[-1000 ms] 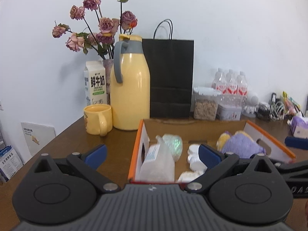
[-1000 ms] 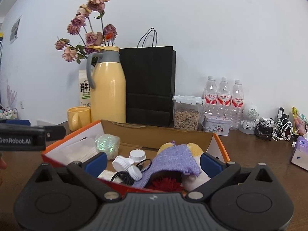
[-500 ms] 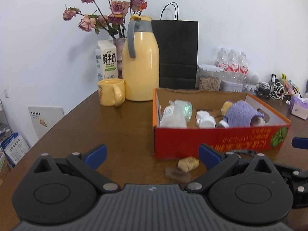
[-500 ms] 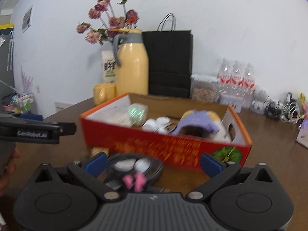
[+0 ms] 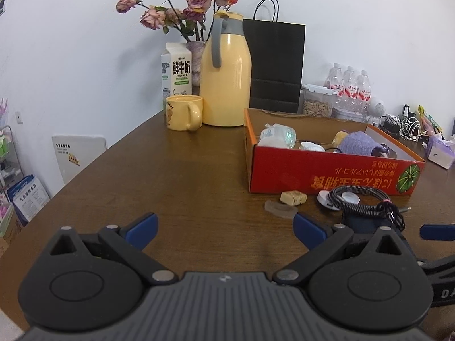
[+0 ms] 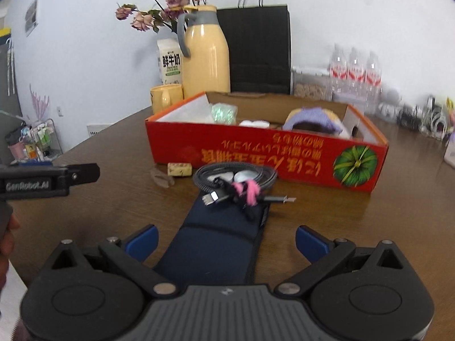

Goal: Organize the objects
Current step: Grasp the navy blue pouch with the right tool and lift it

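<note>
Left gripper (image 5: 224, 231) is hovering over bare brown tabletop (image 5: 170, 176), jaws standing wide, nothing between them. Its black body is also showing at the left edge of my right view.

Far left of the back row, a milk carton (image 5: 177, 68) is standing beside a yellow mug (image 5: 184, 112), then a tall yellow jug (image 5: 226, 74) with dried roses (image 5: 182, 5) behind it, then a black paper bag (image 5: 274, 62).

Right of centre, the red box (image 6: 267, 153) is sitting open on the tabletop, holding a clear plastic bag (image 5: 277, 137), white caps (image 5: 311, 145) and a purple cloth (image 5: 358, 143).

Just in front of the box, from left: a clear flat piece (image 6: 162, 177), a small tan block (image 6: 179, 169), then a coiled grey cable (image 6: 236, 176) lying around two white caps, one edge touching the box. The cable's plug ends and a pink tie (image 6: 247, 189) are resting on the far end of a dark blue pouch (image 6: 219, 241).

Right gripper (image 6: 226, 243) is hanging over the near end of that pouch, jaws wide, one on each side of it, not closing on it.
</note>
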Tool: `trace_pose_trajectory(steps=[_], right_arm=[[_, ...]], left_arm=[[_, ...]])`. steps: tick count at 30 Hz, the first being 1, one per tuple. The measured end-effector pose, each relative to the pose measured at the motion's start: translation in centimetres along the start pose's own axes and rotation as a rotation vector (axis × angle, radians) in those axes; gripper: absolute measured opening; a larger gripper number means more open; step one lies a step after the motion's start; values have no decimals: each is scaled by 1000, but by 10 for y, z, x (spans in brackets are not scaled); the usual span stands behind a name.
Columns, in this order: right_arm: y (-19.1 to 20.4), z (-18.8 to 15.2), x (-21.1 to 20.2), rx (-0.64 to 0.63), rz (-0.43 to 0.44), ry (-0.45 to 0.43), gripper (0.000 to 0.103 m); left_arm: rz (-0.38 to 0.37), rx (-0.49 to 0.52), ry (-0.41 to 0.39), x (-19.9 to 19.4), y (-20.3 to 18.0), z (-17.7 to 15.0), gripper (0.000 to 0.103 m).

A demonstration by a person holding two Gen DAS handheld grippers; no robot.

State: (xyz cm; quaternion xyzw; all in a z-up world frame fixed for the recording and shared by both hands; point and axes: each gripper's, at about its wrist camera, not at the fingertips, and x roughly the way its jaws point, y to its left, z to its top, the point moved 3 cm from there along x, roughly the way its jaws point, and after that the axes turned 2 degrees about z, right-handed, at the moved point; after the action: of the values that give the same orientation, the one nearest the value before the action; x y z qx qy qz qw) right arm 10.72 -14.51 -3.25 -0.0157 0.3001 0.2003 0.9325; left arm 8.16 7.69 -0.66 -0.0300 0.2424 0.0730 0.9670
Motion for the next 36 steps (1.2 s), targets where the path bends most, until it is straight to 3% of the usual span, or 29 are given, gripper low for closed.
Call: trace_pose_trajectory(steps=[5, 8, 9, 18, 30, 36], right_arm=[[11, -4, 15, 25, -35, 47, 101], [19, -11, 22, -20, -68, 73, 89], [21, -13, 19, -43, -66, 56, 81], [-3, -13, -8, -24, -14, 43, 61], [-40, -5, -45, 0, -39, -39, 59], [-40, 1, -55, -5, -6, -70, 59]], left_arm=[[-12, -10, 3, -6, 4, -4, 103], [-14, -13, 7, -8, 5, -5, 103], [-13, -15, 8, -8, 6, -6, 103], [-6, -25, 19, -7, 8, -8, 103], [-8, -6, 34, -5, -2, -10, 103], [0, 2, 35, -6, -6, -8, 103]])
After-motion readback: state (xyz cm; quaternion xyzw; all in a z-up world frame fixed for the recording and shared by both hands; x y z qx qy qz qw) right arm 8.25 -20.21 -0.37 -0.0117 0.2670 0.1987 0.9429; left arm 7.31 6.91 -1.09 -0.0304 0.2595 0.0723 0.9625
